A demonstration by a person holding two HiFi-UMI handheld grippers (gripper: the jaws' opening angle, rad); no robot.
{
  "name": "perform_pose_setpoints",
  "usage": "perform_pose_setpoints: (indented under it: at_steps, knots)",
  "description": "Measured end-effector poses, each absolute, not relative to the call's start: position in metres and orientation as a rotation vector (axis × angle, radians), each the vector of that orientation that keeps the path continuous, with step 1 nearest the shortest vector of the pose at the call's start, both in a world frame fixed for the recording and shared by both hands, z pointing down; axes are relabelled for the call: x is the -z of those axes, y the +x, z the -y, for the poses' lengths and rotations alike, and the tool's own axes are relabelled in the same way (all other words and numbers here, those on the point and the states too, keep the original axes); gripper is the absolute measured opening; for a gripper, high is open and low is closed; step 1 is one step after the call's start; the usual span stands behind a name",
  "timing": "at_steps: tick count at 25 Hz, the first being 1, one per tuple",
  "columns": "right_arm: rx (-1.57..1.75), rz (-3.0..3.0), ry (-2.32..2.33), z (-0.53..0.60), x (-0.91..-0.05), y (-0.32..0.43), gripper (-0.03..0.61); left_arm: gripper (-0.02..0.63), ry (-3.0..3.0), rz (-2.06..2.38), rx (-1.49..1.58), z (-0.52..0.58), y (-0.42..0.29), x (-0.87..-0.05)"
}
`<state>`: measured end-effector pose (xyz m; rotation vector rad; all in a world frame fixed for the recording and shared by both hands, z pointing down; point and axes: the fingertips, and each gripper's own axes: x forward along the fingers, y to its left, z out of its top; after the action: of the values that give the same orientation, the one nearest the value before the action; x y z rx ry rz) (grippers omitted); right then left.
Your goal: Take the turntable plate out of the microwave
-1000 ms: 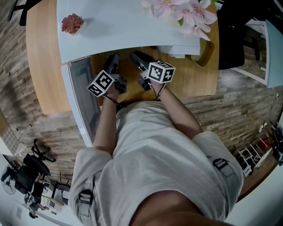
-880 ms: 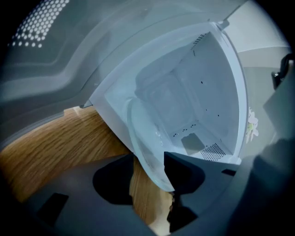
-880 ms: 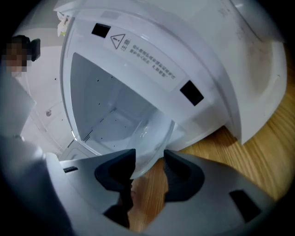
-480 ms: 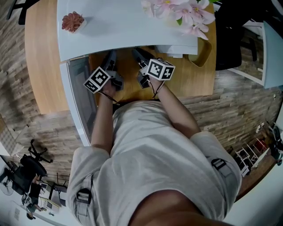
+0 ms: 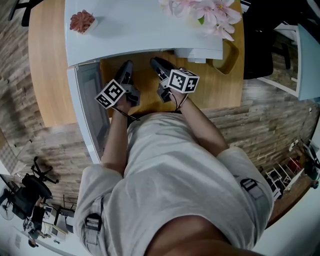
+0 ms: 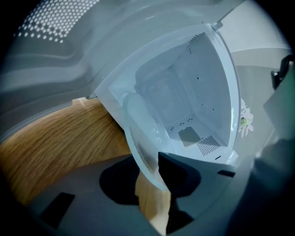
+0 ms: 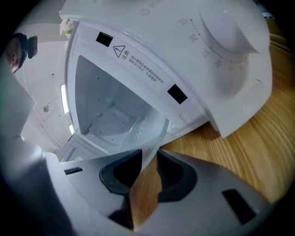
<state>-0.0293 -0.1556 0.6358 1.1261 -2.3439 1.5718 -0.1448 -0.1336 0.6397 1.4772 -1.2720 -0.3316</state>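
Observation:
The white microwave (image 5: 140, 25) stands open on the wooden table (image 5: 210, 85), and both grippers reach into its mouth. The clear glass turntable plate (image 6: 138, 124) leans out of the cavity (image 6: 184, 101) over the wood. In the left gripper view its rim runs between the jaws of my left gripper (image 6: 150, 168) (image 5: 127, 67), which have just been closing on it. In the right gripper view the plate (image 7: 138, 133) crosses the cavity's threshold, and its edge sits between the jaws of my right gripper (image 7: 148, 159) (image 5: 156, 63), which have also just closed in.
The microwave door (image 5: 92, 110) hangs open at the left beside my left arm. The control knob (image 7: 230, 32) is right of the opening. A small pink plant (image 5: 81, 24) and pink flowers (image 5: 205, 12) sit on top of the microwave. A yellowish cup (image 5: 230, 57) stands at the right.
Both grippers stay at the microwave's mouth. They show slightly more from under its top than half a second ago.

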Motion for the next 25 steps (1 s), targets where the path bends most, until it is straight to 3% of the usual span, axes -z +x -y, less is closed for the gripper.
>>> perform_pose_setpoints:
  at_steps: [3, 5, 8, 12, 25]
  knots:
    - [-1.568, 2.366, 1.155, 0.166, -0.633, -0.027, 0.176, 0.180, 1.494, 1.289, 0.328, 0.137, -0.148, -0.638]
    - [-1.569, 2.368, 1.188, 0.177, -0.633, -0.027, 0.192, 0.219, 1.480, 1.295, 0.383, 0.145, -0.154, -0.635]
    - [-1.567, 2.340, 1.214, 0.182, -0.638, -0.027, 0.149, 0.218, 1.465, 1.305, 0.420, 0.158, -0.160, -0.636]
    - [-1.573, 2.329, 1.232, 0.180, -0.640, -0.027, 0.126, 0.143, 1.445, 1.310, 0.409, 0.160, -0.163, -0.640]
    - [-1.588, 2.319, 1.166, 0.152, -0.630, -0.021, 0.112, 0.135, 1.453, 1.293, 0.419, 0.130, -0.157, -0.634]
